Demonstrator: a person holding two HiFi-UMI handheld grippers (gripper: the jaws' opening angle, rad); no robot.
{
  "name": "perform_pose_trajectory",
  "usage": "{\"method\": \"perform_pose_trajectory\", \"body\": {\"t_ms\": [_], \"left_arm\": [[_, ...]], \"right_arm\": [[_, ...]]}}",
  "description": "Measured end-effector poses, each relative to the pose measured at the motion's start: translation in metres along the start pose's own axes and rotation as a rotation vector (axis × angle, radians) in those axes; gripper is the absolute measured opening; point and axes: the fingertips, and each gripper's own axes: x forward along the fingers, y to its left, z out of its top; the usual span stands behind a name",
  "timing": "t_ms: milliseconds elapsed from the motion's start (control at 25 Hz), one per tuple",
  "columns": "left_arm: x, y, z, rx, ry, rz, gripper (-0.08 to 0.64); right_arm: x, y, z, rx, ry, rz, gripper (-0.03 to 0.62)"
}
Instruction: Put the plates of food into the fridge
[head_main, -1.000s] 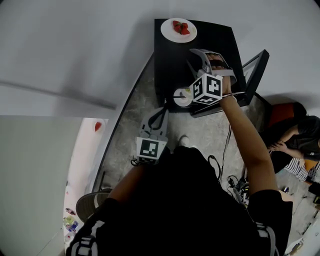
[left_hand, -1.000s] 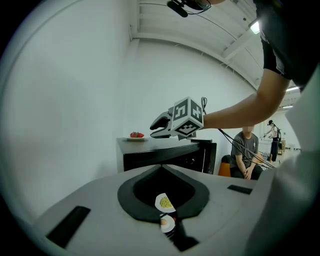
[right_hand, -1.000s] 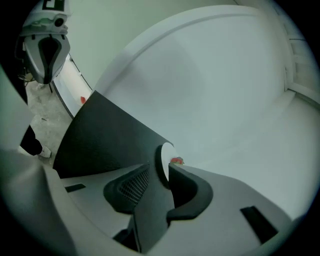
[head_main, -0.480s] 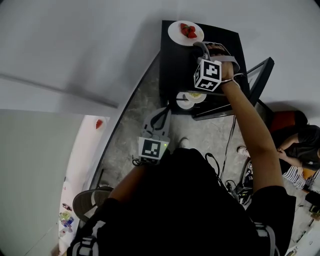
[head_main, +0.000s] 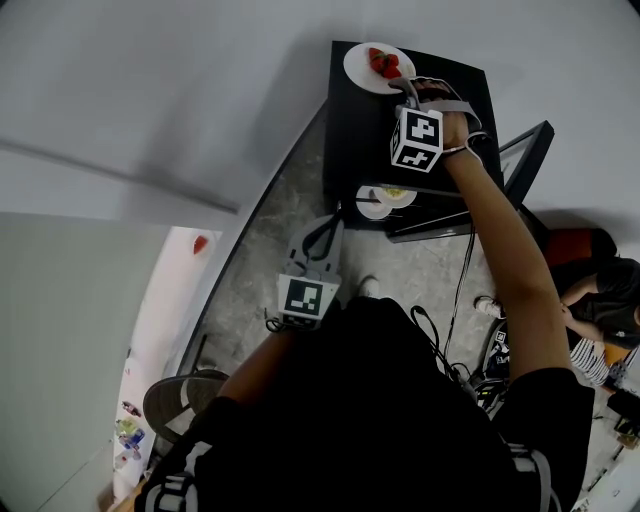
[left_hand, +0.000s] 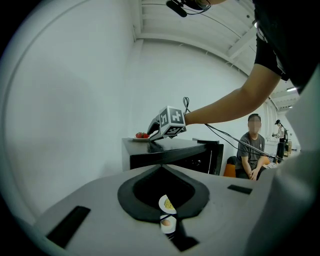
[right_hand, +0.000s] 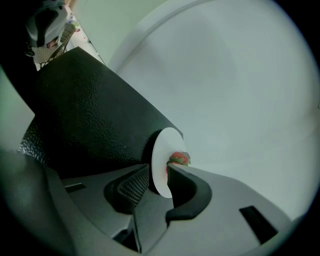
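Though half-hidden, plate (right_hand: 161, 147) between right tongs (right_hand: 159, 171).

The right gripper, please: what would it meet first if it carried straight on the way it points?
The white plate of strawberries: its rim sits between the open jaws of the right gripper, so going on would probably slide them further over it.

— How are my cameras set?
— Your head camera looks steeply down from high up: the left tool (head_main: 322, 235) sits mid-frame, the black fridge (head_main: 360, 130) off at 1 o'clock.
— And the tool cameras?
— Your left one rides low, facing level at that fridge from a distance, with the right tool (left_hand: 151, 136) mid-frame. Your right one, rolled sideways, is hard up against the strawberry plate (right_hand: 160, 165) on the fridge top. All three views share that plate.
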Motion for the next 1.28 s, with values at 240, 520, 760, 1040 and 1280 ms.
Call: {"method": "perform_pose_trajectory", "body": {"t_ms": [240, 520, 760, 1040, 1280], "left_arm": [[0.001, 0.003, -0.002, -0.004, 0.004, 0.004, 0.02], [0.001, 0.0, 0.003, 0.011, 0.001, -0.006, 0.02], [-0.001, -0.001, 0.001, -0.003, -0.002, -0.003, 0.02], [0.002, -0.002, 0.003, -0.013, -0.013, -0.02, 0.02], [0.005, -0.009, 0.002, 0.0, -0.003, -0.041, 0.02]], "right_arm": [[0.004, -0.002, 0.003, -0.104, 0.021, -0.041, 0.096], [0.007, 0.001, 0.003, -0.096, 0.05, -0.118, 0.038], [-0.002, 0.004, 0.001, -0.113, 0.06, -0.165, 0.035], [-0.027, 0.016, 0.004, -0.138, 0.058, -0.178, 0.035], [-0.065, 0.027, 0.003, -0.154, 0.068, -0.193, 0.034]]}}
